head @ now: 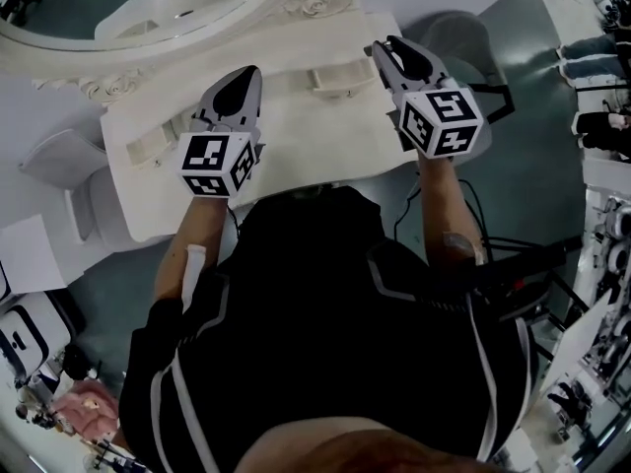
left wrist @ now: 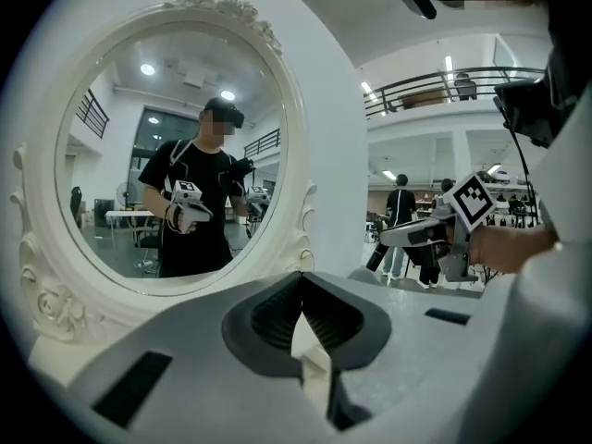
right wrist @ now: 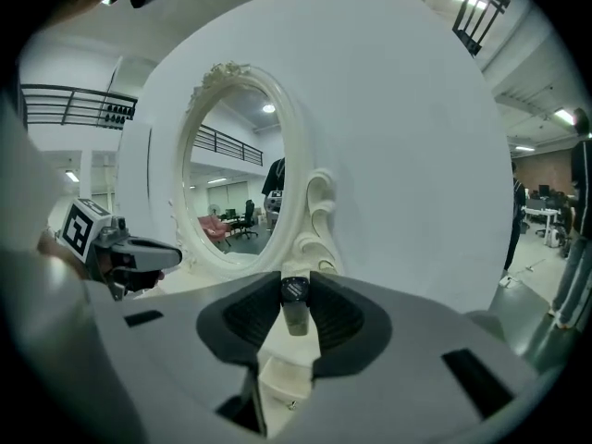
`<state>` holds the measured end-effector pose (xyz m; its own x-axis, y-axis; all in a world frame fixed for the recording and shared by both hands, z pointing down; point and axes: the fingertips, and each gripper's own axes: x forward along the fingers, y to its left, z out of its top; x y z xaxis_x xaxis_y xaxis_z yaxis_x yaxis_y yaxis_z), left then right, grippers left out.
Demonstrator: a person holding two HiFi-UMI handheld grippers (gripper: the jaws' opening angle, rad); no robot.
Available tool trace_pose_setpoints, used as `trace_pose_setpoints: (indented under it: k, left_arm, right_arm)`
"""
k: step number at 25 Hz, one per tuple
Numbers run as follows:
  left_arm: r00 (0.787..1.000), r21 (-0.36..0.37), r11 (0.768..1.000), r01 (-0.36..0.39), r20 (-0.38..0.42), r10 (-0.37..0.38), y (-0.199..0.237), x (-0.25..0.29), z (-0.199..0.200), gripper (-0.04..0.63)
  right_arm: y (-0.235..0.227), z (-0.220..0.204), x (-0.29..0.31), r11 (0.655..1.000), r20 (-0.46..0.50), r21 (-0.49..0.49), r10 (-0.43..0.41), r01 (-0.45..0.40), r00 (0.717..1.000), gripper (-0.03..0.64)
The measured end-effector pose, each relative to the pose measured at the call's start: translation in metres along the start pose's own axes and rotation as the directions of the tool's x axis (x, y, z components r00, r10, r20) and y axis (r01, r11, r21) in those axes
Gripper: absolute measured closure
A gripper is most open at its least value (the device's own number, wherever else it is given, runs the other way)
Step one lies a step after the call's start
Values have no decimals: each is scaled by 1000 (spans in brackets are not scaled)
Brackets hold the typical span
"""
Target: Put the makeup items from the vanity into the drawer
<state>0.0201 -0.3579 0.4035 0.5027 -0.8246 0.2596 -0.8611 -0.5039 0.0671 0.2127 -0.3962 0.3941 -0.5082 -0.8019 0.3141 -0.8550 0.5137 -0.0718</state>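
My right gripper (head: 381,51) hovers over the right end of the white vanity top (head: 306,136). In the right gripper view it (right wrist: 294,296) is shut on a small pale makeup tube with a black cap (right wrist: 294,291), held upright between the pads. My left gripper (head: 246,77) is over the middle-left of the vanity, and its jaws (left wrist: 302,308) meet at the tips with nothing between them. Small drawer fronts with handles (head: 330,77) run along the back of the top, below the oval mirror (head: 177,8). No other makeup items are in sight.
The ornate mirror frame (left wrist: 296,220) stands close ahead of both grippers. A white stool (head: 59,166) is to the vanity's left and a grey chair (head: 463,37) to its right. Cables and equipment (head: 592,126) lie on the floor at the right.
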Motion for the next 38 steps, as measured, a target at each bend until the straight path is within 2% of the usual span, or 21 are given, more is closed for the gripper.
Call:
trace_pose_setpoints:
  k: [8, 20, 29, 38]
  left_arm:
    - [998, -23, 999, 35, -47, -36, 9, 14, -32, 592]
    - [993, -41, 999, 7, -116, -12, 13, 23, -65, 592]
    - [990, -41, 999, -2, -142, -4, 11, 24, -75, 591]
    - [987, -41, 999, -16, -158, 9, 11, 22, -82, 592]
  right_arm:
    - [5, -51, 36, 1000, -92, -4, -6, 6, 996, 514]
    - [-7, -152, 71, 999, -244, 39, 13, -4, 970, 515]
    - [-10, -193, 80, 999, -294, 31, 21, -12, 955, 515]
    - [-5, -212, 88, 999, -327, 34, 37, -27, 944, 514]
